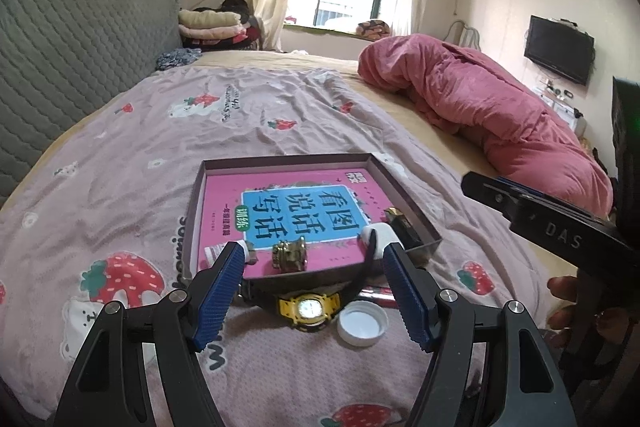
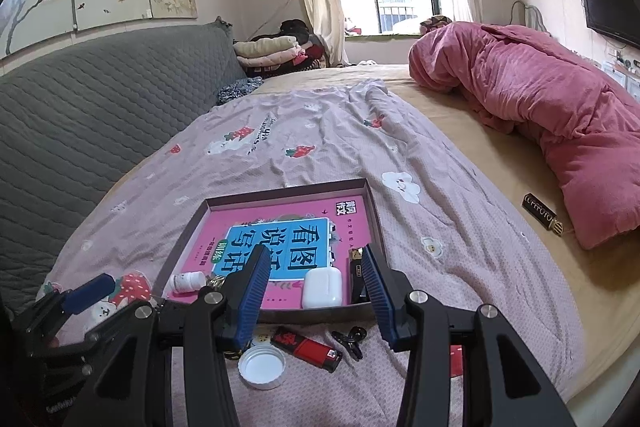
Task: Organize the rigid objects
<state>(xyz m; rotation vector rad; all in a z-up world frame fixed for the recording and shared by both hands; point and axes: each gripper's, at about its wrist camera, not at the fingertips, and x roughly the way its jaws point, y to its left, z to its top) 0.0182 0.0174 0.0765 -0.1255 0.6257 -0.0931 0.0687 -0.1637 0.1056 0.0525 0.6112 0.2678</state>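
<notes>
Shallow tray [image 1: 404, 187] on strawberry bedspread [image 1: 120, 155], pink book [image 1: 224, 195] inside. Left gripper [image 1: 312, 259] spread wide, empty, over yellow watch [image 1: 308, 309] just before tray. Right gripper [image 2: 316, 267] likewise spread, empty. White cap [image 2: 262, 365], red lighter [image 2: 306, 347] before tray.

Lower centre, the bed [image 2: 500, 267] carries a shallow tray [image 2: 372, 203], white cap [image 2: 262, 365], red lighter [image 2: 306, 347], yellow watch [image 1: 308, 309] and, upper right, a pink quilt [image 2: 540, 99].
</notes>
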